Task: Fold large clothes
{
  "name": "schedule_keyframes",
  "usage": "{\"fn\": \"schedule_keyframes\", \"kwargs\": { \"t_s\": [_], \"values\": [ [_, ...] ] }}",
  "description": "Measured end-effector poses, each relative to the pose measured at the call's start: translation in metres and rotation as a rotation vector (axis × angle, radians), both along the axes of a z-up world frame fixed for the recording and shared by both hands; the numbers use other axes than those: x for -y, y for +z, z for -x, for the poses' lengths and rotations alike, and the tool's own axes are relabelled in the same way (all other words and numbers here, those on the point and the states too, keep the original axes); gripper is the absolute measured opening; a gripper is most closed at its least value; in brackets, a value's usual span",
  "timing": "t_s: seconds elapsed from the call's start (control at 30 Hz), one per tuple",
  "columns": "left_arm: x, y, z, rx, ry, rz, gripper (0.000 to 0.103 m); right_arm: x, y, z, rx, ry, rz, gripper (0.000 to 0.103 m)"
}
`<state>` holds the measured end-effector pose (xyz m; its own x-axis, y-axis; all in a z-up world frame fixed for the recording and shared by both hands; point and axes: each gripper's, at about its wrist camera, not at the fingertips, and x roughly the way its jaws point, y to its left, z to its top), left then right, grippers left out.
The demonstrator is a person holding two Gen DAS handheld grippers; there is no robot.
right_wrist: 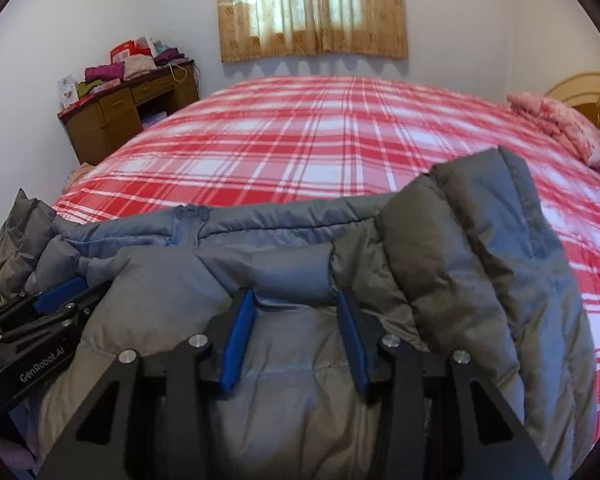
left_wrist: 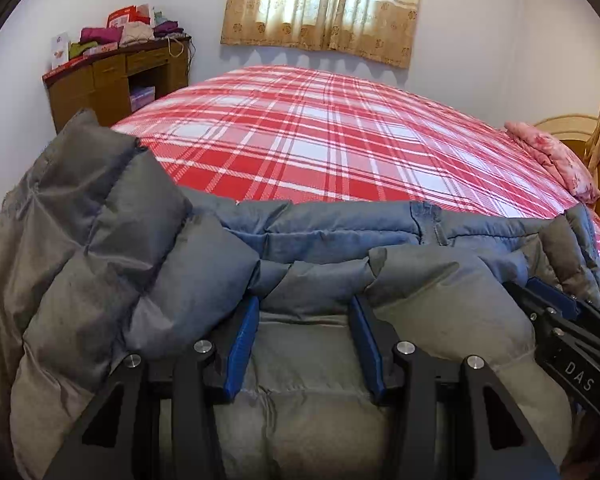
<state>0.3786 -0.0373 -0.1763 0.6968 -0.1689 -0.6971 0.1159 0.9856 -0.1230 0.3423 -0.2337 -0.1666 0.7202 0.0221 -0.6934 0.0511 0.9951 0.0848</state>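
Note:
A grey-blue puffer jacket (left_wrist: pixel 112 248) lies bunched at the near edge of a bed with a red plaid cover (left_wrist: pixel 300 136). My left gripper (left_wrist: pixel 305 304) has its blue fingers (left_wrist: pixel 242 344) closed on a fold of the jacket's padded edge, with quilting bulging over both fingers. My right gripper (right_wrist: pixel 296 300) grips the same edge further right, fabric (right_wrist: pixel 480 256) draped over its right side. Each gripper shows in the other's view: the right one at the right edge of the left wrist view (left_wrist: pixel 556 300), the left one at the left of the right wrist view (right_wrist: pixel 56 300).
A wooden desk (left_wrist: pixel 112 80) piled with folded clothes stands at the far left corner. A curtained window (left_wrist: pixel 324 4) is on the far wall. A pink pillow (left_wrist: pixel 556 160) and a wooden headboard (left_wrist: pixel 572 128) are at the right.

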Motion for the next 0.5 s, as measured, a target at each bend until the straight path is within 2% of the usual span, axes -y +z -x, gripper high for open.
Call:
{"fn": "schedule_keyframes", "kwargs": {
  "t_s": [0.07, 0.2, 0.27, 0.33, 0.37, 0.47, 0.5],
  "values": [
    [0.001, -0.002, 0.000, -0.007, 0.000, -0.005, 0.048, 0.007, -0.004, -0.002, -0.013, -0.001, -0.043, 0.045],
    [0.011, -0.007, -0.003, -0.017, 0.004, -0.070, 0.049, 0.018, -0.005, -0.003, -0.027, -0.008, -0.116, 0.042],
    [0.009, -0.009, -0.003, -0.018, 0.003, -0.062, 0.049, 0.025, 0.000, 0.005, 0.004, -0.032, -0.147, 0.036],
    [0.006, -0.008, -0.003, -0.018, 0.002, -0.047, 0.048, 0.045, 0.007, 0.013, 0.048, -0.091, -0.201, 0.023],
    [0.007, -0.008, -0.004, -0.018, 0.002, -0.047, 0.048, 0.058, 0.009, 0.020, 0.067, -0.132, -0.221, 0.021],
    [0.006, -0.008, -0.004, -0.017, 0.002, -0.055, 0.048, 0.080, 0.009, 0.026, 0.036, -0.181, -0.175, 0.013],
    [0.006, -0.008, -0.004, -0.017, 0.002, -0.055, 0.048, 0.085, 0.007, 0.026, 0.013, -0.185, -0.145, 0.004]
  ]
}}
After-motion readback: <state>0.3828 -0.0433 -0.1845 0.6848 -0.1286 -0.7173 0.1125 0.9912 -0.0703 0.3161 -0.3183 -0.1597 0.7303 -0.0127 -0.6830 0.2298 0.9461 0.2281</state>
